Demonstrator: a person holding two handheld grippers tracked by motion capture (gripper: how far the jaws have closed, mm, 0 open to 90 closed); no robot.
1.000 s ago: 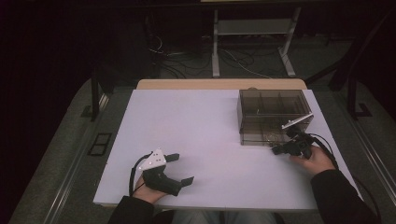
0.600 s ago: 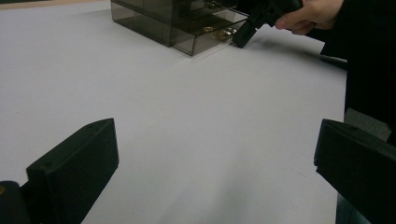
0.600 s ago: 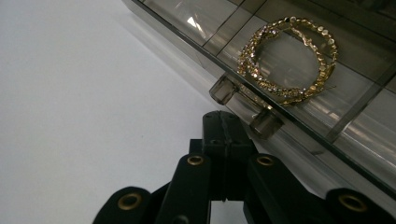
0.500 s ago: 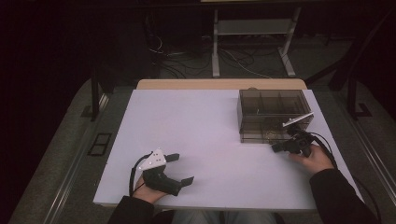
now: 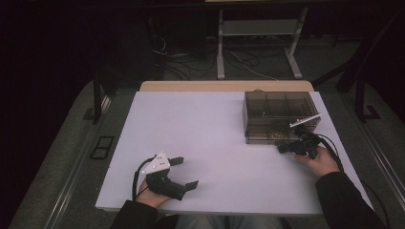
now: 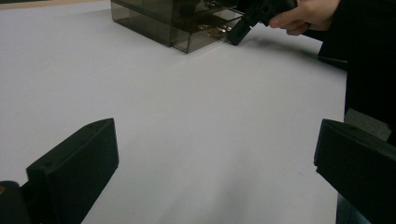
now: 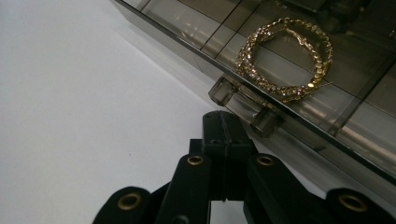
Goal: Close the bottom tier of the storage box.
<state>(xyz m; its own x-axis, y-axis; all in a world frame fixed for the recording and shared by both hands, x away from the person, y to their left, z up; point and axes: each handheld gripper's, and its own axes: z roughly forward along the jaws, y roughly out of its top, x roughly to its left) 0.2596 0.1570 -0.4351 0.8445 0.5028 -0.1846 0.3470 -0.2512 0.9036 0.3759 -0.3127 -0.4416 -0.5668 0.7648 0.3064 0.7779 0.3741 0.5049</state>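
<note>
Both tongs idling: right gripper pinched together by smoky plastic drawer's handle, needing opening first; left gripper gaping

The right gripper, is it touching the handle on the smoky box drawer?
Apart. In the right gripper view, the shut right gripper stops short of the handle, with white table between.

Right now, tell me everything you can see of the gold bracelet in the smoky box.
The gold beaded bracelet is a coiled loop of small glittering links, metal by its look. It lies flat inside the smoky clear plastic drawer box, in a front compartment just behind the two knobs. The shut right gripper points at the knobs without touching the bracelet.
</note>
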